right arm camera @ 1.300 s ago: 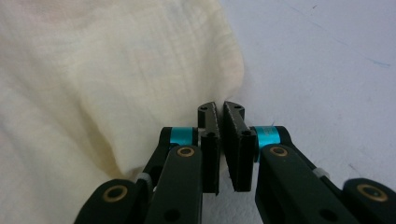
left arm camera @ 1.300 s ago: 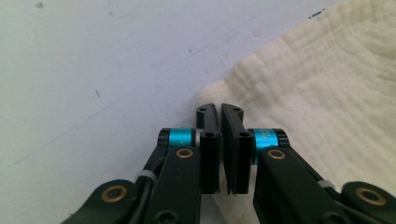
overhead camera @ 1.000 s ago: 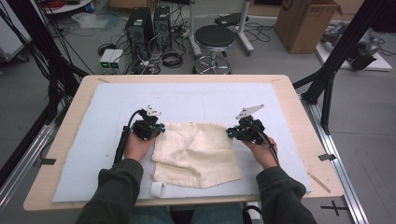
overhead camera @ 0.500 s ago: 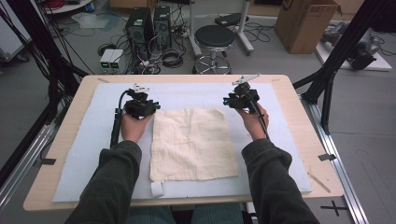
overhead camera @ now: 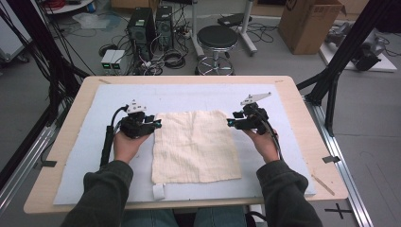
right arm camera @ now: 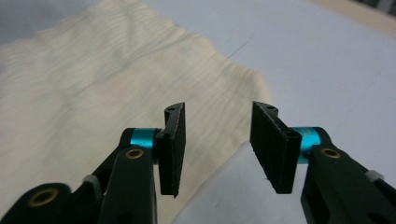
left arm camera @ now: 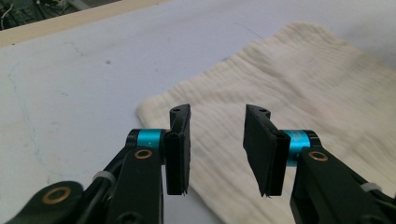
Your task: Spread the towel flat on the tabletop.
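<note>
Cloth (overhead camera: pixel 195 146) lies flat between left gripper (overhead camera: pixel 157 124) and right gripper (overhead camera: pixel 229 122), jaws just opened, seemingly clear.

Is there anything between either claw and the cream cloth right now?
Nothing visible. The left claw and right claw sit at the cloth's far corners, jaws having just been opening with nothing between them. The cloth lies flat on the blue-grey mat; only bare mat separates each claw from its edge.

High view above, facing forward-down; both tongs' views close, apparently low over the shared cream cloth (overhead camera: pixel 195 146).
</note>
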Demonstrator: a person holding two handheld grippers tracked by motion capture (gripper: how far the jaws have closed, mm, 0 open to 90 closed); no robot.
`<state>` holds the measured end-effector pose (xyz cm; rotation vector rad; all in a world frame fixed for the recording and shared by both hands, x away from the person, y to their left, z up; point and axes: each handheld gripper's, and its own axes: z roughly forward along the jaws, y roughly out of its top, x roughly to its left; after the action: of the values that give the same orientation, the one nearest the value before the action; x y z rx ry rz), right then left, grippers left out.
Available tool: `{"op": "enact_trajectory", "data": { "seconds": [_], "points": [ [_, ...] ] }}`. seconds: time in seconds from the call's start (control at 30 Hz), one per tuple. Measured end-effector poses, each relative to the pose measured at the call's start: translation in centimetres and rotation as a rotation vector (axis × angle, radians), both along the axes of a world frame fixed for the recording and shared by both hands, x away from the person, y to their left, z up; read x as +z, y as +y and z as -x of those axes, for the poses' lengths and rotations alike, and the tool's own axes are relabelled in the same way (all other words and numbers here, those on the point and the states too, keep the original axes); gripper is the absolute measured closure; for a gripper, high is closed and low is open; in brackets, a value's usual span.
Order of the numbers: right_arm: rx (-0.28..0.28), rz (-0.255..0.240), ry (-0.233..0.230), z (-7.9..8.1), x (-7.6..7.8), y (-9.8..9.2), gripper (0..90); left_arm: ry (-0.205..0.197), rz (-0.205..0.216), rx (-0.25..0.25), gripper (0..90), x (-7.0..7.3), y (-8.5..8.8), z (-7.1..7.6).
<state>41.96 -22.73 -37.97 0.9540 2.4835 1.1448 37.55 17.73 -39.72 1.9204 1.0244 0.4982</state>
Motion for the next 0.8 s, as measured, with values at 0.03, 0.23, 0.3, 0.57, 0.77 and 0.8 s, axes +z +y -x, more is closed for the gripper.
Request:
{"op": "enact_trajectory", "data": {
  "seconds": [0.03,0.23,0.3,0.57,0.77,0.8],
  "points": [
    [0.012,-0.005,-0.003,0.3,0.1,0.0,52.5,-0.007,0.003,-0.011,59.1,0.0,0.1,0.6],
    [0.093,-0.006,-0.055,4.3,-0.1,0.1,52.6,-0.02,-0.038,-0.114,56.4,-0.3,0.2,4.5],
    [0.109,-0.012,-0.05,5.5,-0.6,-0.2,52.3,-0.016,-0.03,-0.151,54.8,-0.6,0.1,5.7],
    [0.182,-0.007,-0.042,9.8,-3.0,-0.4,51.6,-0.002,-0.052,-0.281,51.8,-2.4,0.3,9.4],
    [0.227,0.0,-0.004,11.0,-4.1,-0.3,56.2,0.035,-0.079,-0.326,52.7,-3.7,0.1,10.1],
    [0.231,-0.004,0.007,11.1,-4.3,-0.4,56.6,0.03,-0.101,-0.327,54.3,-3.9,-0.1,10.2]
  ]
}}
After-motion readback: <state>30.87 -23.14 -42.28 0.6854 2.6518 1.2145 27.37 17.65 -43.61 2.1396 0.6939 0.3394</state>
